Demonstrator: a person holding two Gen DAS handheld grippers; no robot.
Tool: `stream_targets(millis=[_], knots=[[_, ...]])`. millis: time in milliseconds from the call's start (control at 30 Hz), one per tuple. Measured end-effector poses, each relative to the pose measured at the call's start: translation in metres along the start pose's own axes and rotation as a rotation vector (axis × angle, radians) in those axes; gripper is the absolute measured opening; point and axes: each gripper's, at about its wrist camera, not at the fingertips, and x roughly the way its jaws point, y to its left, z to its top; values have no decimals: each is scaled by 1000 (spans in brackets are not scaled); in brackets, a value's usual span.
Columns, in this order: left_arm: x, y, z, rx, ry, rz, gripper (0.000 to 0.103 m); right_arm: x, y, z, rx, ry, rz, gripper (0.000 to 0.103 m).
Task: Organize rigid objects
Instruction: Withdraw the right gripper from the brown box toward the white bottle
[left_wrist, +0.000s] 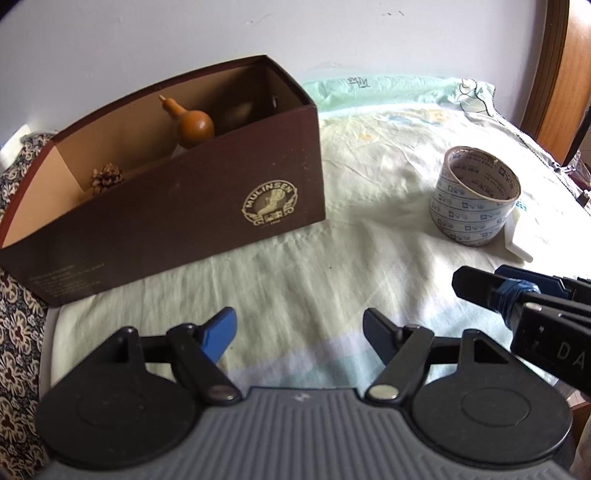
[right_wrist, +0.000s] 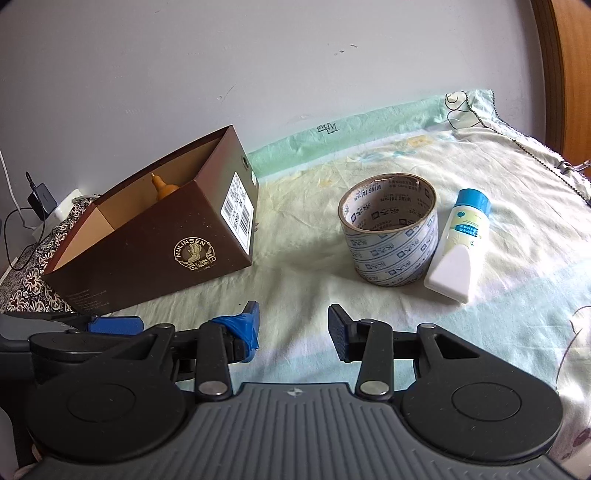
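At the far left, a patterned cloth (left_wrist: 18, 332) is seen in both views; a charger (right_wrist: 42, 201) plugged at the wall is shown only in the right wrist view. A brown box (left_wrist: 177, 221) stands open-topped on the bed (left_wrist: 295, 266). In the left wrist view its inside is laid open: a pinecone (left_wrist: 107, 177) lies toward the left end, and a gourd (left_wrist: 192, 123) stands further right, with a dark rounded thing behind it that cannot be identified. From the right wrist view only the gourd's top is seen above the box rim, but the barcode label (right_wrist: 238, 218) on the box's end is visible there alone.

The left gripper (left_wrist: 299, 336) is held low over the sheet in front of the box, its jaws spread wide with nothing between them. In the right wrist view only a blue finger of it is caught at the left edge.

The right gripper (right_wrist: 293, 330) is held beside it, jaws likewise apart and empty; blue tape is wound on its left finger.

To the right, well apart from the box, a tape roll (right_wrist: 389, 230) stands on its flat side. A bottle (right_wrist: 461, 243) with a blue cap lies touching it on the right; in the left wrist view only the bottle's white end shows behind the roll.
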Motion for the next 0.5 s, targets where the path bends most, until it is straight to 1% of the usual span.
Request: stream_targets(millis=[67,200,367,500], knots=[[1,-6,-2,8,2,-21,76,-4,-6,-3,3,-10,-21,25],[3,-17,-6,15,12,-74,76,-8,-21,-10,55,-7,-42,25],[7,-27,-10,16,30,-103,76,-10,-32,-16,89,-12,-67,25],[10,-33,-13,19,42,-118,76,-12,-36,-19,84,-23,-76,25]])
